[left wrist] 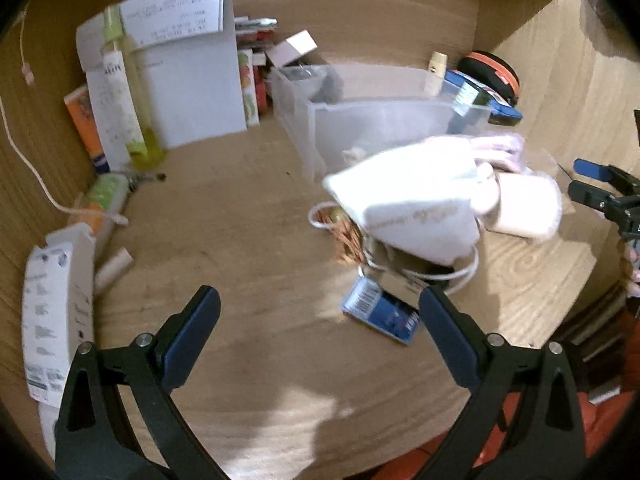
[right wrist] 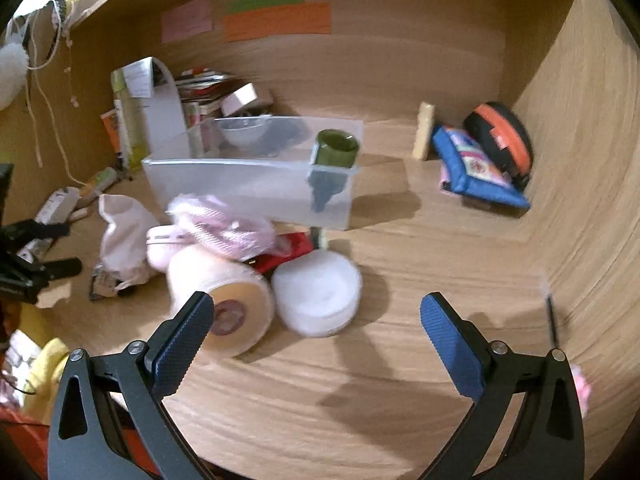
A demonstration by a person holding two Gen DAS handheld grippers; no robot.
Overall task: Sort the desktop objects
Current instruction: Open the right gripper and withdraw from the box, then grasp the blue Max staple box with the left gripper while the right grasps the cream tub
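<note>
A cup (right wrist: 335, 148) stands in the bin (right wrist: 248, 188), with a roll (right wrist: 228, 304) and pouch (right wrist: 120, 232) in front.

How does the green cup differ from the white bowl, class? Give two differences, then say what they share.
The green cup is dark green; the white bowl is pale. The cup is narrow and tall-sided; the bowl is wide and shallow. The cup sits at the right end of the clear bin, the bowl further left. Both sit upright inside that bin.

free: bare desk (right wrist: 420, 280) right | blocked: clear bin (right wrist: 248, 188), white round tub (right wrist: 316, 296)
</note>
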